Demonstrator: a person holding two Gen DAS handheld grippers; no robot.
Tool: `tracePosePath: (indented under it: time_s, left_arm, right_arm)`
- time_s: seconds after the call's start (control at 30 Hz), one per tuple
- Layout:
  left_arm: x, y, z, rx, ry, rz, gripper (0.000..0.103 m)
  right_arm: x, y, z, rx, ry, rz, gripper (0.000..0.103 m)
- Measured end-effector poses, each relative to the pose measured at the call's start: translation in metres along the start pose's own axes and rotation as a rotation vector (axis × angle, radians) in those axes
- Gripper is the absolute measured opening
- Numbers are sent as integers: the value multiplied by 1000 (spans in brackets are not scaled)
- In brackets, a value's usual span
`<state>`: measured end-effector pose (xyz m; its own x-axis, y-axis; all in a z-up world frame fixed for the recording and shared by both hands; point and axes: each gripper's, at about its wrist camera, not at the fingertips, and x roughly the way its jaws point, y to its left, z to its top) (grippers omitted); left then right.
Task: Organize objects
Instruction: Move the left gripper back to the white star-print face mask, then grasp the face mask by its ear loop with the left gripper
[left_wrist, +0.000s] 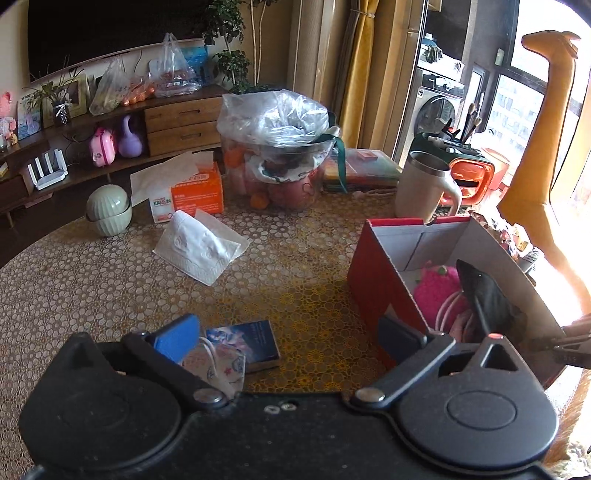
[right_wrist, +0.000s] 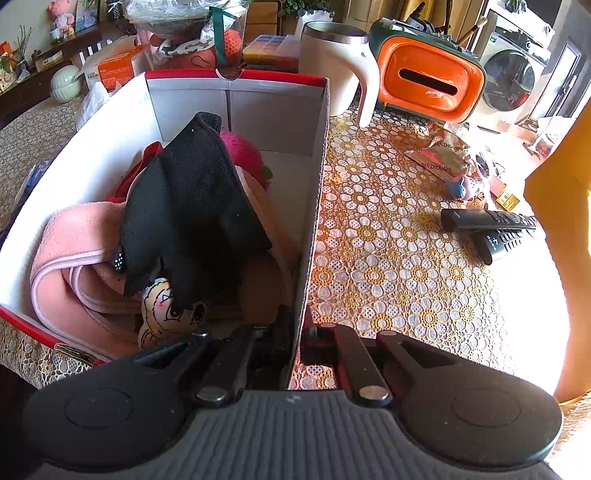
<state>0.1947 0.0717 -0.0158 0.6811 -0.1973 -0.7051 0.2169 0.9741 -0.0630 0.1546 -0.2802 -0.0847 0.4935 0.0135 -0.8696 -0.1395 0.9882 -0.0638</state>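
Lace-patterned tablecloth (right_wrist: 399, 258) under red box (left_wrist: 380, 280)

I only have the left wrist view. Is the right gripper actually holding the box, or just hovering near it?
Observer: The right gripper is closed across the right wall of the box, one finger inside and one outside.
Operator: Anything loose on the table beyond that wall?
Observer: Two black remotes, touching each other, right of the box.
Operator: What's under the black cloth?
Observer: A cartoon-faced soft toy peeks out beneath its near edge.
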Motion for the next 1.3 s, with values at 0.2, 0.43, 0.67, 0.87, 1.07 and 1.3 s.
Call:
tracePosePath:
  time_s: [0.2, 0.43, 0.67, 0.87, 1.07, 1.3]
  left_arm:
    - [29, 21, -16, -36, 69, 45, 102]
    - [65, 26, -42, 0, 144, 100, 102]
    - [87, 29, -54, 18, 161, 159, 100]
    - [94, 29, -60, 14, 153, 170, 81]
    - [93, 27, -59, 12, 142, 179, 51]
    - [83, 35, -55, -28, 128, 172, 19]
  right_arm:
    - [0, 0, 0, 4, 1, 2, 4]
    - [1, 0, 1, 10, 8, 2, 4]
    - [1, 0, 1, 13, 10, 3, 4]
    - [1, 0, 1, 11, 10, 2, 4]
    - [2, 0, 1, 9, 10, 1, 4]
    - [2, 0, 1, 7, 9, 0, 4]
